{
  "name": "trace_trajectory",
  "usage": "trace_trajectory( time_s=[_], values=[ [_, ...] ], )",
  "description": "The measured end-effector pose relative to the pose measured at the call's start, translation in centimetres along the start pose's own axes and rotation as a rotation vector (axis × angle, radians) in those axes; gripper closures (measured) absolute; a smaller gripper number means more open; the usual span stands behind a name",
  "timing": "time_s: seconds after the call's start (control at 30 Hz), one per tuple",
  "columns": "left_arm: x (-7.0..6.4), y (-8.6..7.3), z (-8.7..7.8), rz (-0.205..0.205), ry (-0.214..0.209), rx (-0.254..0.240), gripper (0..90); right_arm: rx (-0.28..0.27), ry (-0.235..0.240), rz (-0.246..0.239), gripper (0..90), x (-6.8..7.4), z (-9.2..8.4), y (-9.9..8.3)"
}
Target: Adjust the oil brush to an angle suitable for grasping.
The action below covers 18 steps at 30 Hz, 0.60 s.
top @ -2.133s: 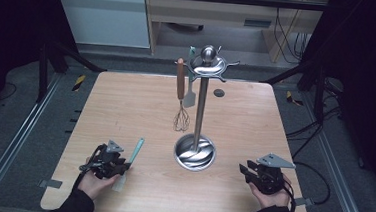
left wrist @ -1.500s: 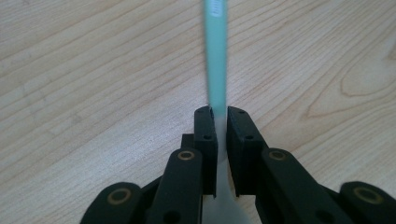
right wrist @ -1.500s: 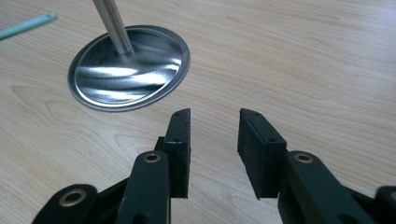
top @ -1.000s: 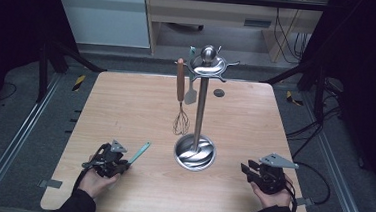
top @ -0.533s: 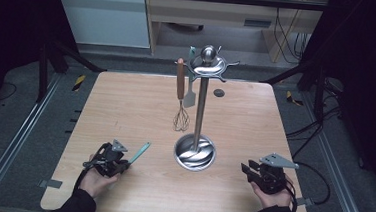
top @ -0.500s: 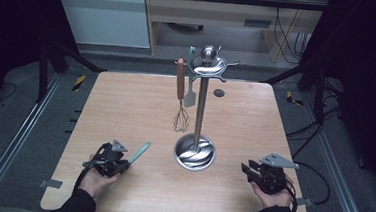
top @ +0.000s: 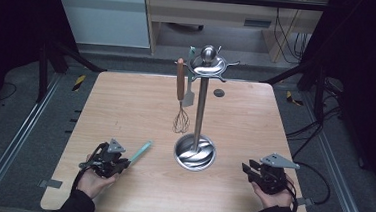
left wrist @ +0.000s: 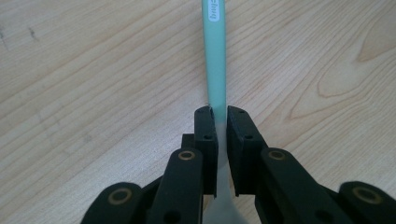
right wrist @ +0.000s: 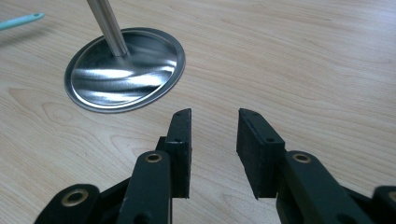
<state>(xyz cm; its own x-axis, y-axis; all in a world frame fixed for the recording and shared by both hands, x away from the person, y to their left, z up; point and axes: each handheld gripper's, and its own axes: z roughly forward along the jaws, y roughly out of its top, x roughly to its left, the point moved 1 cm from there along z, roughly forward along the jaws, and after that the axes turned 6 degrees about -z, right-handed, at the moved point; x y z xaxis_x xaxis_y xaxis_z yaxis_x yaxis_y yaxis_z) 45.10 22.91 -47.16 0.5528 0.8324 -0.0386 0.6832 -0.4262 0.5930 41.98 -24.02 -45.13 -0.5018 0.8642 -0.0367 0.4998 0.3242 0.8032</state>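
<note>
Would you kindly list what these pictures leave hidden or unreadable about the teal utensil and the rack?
- Teal utensil: its working end lies behind the left tongs in the left gripper view, and under the hand in the high view.
- Label on its handle: cut off by the top edge of the left gripper view, unreadable.
- Rack: the right gripper view's top edge cuts off the pole.
- Grey utensil hanging behind the whisk: too small to identify in the high view.

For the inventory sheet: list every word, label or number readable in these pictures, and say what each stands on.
White label on the teal utensil handle, held in the left gripper: cut off at the picture's top, letters partly shown, seemingly ending "ing"; not surely readable.
Nothing legible on the steel stand, whisk or table.
</note>
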Motion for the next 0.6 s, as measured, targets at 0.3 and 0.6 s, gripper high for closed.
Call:
trace_trajectory(
  time_s=[0.3, 0.6],
  values=[
    [-0.2, 0.1, -1.9, -0.014, -0.001, -0.108, 82.7, -0.008, 0.000, -0.002, 65.4, 0.0, 0.0, 0.0],
    [-0.1, 0.3, -4.3, -0.024, 0.002, -0.229, 82.7, -0.008, -0.014, -0.002, 64.8, -0.1, 0.0, 0.0]
  ],
)
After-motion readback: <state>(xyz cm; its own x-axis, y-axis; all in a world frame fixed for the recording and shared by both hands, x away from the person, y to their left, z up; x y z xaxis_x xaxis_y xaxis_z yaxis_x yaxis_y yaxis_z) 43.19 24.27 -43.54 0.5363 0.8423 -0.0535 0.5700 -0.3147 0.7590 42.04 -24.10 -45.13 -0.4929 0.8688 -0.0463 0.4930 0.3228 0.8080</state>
